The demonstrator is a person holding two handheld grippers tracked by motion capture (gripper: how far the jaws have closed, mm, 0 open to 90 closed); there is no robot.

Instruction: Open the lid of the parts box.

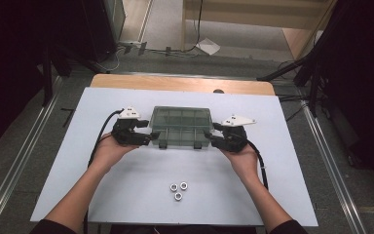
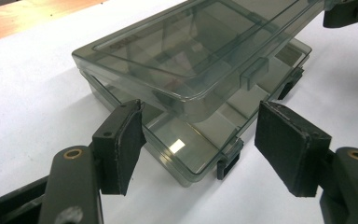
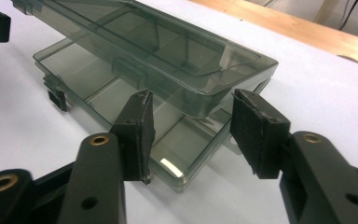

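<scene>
One smoky translucent plastic compartment box point(image 1: 181, 126) sits mid-counter point(image 1: 126, 195), its hinged lid point(image 2: 186, 60) partly raised; the left claw point(image 1: 149, 138) and right claw point(image 1: 209, 138) flank its near corners, both released, gripping nothing; lifting the lid fully seems next; three steel nuts point(image 1: 178, 189) lie nearer the person.

grey floor point(image 1: 253, 58), wooden bench point(image 1: 253, 12) behind.

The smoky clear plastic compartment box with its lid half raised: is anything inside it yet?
The smoky clear plastic compartment box shows bare tray bottoms and dividers under its raised lid. The rear compartments are blurred by the lid. Three metal nuts lie on the white table.
</scene>
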